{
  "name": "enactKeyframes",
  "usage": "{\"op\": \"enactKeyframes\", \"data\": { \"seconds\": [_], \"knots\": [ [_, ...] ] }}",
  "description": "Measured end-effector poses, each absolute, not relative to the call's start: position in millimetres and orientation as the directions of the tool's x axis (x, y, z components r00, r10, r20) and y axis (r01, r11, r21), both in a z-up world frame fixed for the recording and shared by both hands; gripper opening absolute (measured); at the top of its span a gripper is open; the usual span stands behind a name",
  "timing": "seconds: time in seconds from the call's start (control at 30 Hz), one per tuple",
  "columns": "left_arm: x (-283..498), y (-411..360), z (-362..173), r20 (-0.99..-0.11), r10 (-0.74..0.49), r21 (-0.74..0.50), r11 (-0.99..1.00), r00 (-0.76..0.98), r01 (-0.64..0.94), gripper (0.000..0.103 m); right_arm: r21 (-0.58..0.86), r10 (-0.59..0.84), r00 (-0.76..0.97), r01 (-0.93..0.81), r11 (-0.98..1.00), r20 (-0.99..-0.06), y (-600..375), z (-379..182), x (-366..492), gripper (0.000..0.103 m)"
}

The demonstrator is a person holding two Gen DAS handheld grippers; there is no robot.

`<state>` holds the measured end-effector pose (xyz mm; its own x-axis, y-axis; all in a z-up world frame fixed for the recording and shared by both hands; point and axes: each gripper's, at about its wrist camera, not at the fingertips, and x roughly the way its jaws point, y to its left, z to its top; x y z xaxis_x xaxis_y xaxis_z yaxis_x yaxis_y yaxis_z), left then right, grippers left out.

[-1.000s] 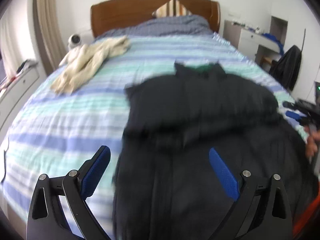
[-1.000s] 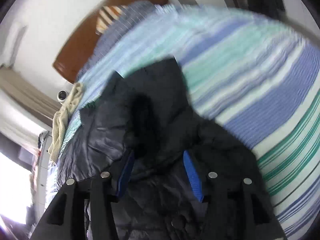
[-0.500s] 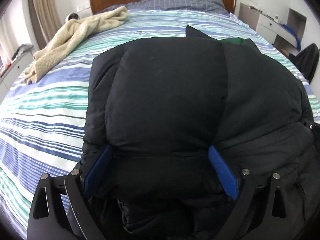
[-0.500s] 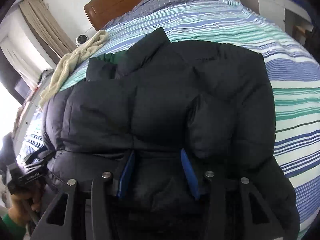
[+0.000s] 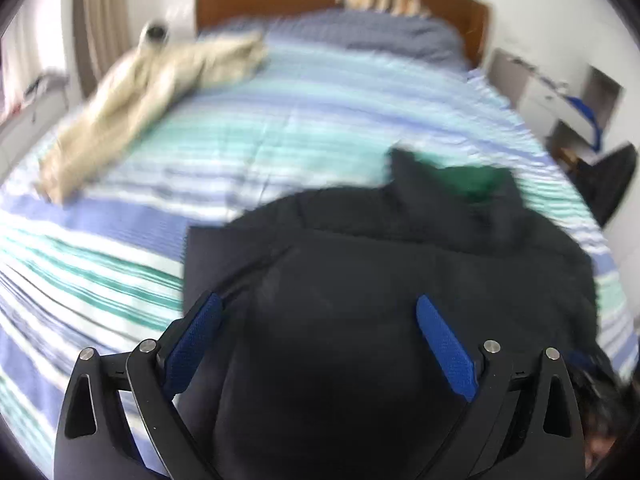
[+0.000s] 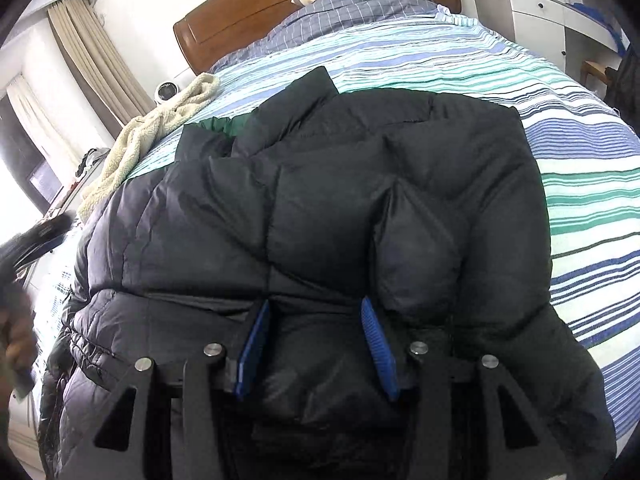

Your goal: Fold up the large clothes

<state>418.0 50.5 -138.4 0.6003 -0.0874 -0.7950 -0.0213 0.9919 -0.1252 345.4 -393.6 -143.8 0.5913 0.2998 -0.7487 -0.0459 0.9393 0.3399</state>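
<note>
Right gripper point(image 6: 316, 328): blue pads clamped on a puffy fold of the black down jacket point(image 6: 320, 200), jaws having just narrowed.
Left gripper point(image 5: 318, 322): jaws wide apart above the jacket's near end.
Jacket: spread on the striped bed point(image 6: 520, 76).
Cream fleece point(image 5: 148, 96): near headboard, well apart.

Both wrist views look close down over the jacket point(image 5: 360, 300) toward the headboard point(image 6: 248, 12).

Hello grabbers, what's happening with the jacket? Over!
Right gripper pinching the jacket. Left gripper open over it. Jacket on bed. Nothing in the way.
</note>
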Motion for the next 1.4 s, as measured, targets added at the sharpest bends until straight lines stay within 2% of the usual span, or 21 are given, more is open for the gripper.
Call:
{"op": "enactKeyframes", "data": {
  "seconds": [0.07,0.13,0.2,0.4,0.6,0.77,1.0,1.2,1.4],
  "knots": [
    [430.8,63.5,-172.1,-0.832,-0.109,-0.172,0.983,0.544,-0.067,0.101,0.347,0.307,0.592,-0.049,0.937,-0.745,-394.2,-144.2,345.2,0.047],
    [428.9,65.3,-178.5,-0.817,-0.103,-0.184,0.979,0.567,-0.087,0.102,0.353,0.313,0.595,-0.053,0.934,-0.740,-394.0,-145.1,345.3,0.047],
    [427.4,57.5,-179.9,-0.820,-0.066,-0.130,0.989,0.569,-0.073,0.102,0.355,0.314,0.600,-0.053,0.933,-0.736,-394.1,-146.2,344.3,0.047],
    [416.9,57.6,-164.3,-0.836,-0.055,-0.096,0.994,0.546,-0.047,0.100,0.351,0.308,0.608,-0.051,0.935,-0.732,-394.8,-148.4,342.6,0.047],
    [362.5,50.9,-122.3,-0.777,-0.125,-0.102,0.992,0.616,0.073,0.100,0.361,0.313,0.617,-0.050,0.931,-0.722,-396.5,-148.2,341.7,0.047],
    [349.6,47.9,-162.1,-0.810,-0.119,-0.068,0.992,0.573,0.110,0.102,0.361,0.312,0.620,-0.050,0.931,-0.720,-396.1,-148.0,340.7,0.047],
    [352.2,46.3,-168.8,-0.806,-0.091,-0.050,0.995,0.584,0.086,0.103,0.262,0.238,0.604,-0.049,0.964,-0.761,-382.2,-144.0,344.0,0.047],
    [329.8,42.4,-140.0,-0.822,-0.086,-0.052,0.996,0.563,0.076,0.101,0.217,0.205,0.605,-0.054,0.975,-0.770,-380.0,-128.0,338.7,0.049],
    [271.4,17.3,-90.6,-0.795,-0.184,-0.065,0.973,0.577,0.220,0.101,0.174,0.201,0.628,-0.105,0.979,-0.752,-374.2,-83.9,293.1,0.051]
  ]
}}
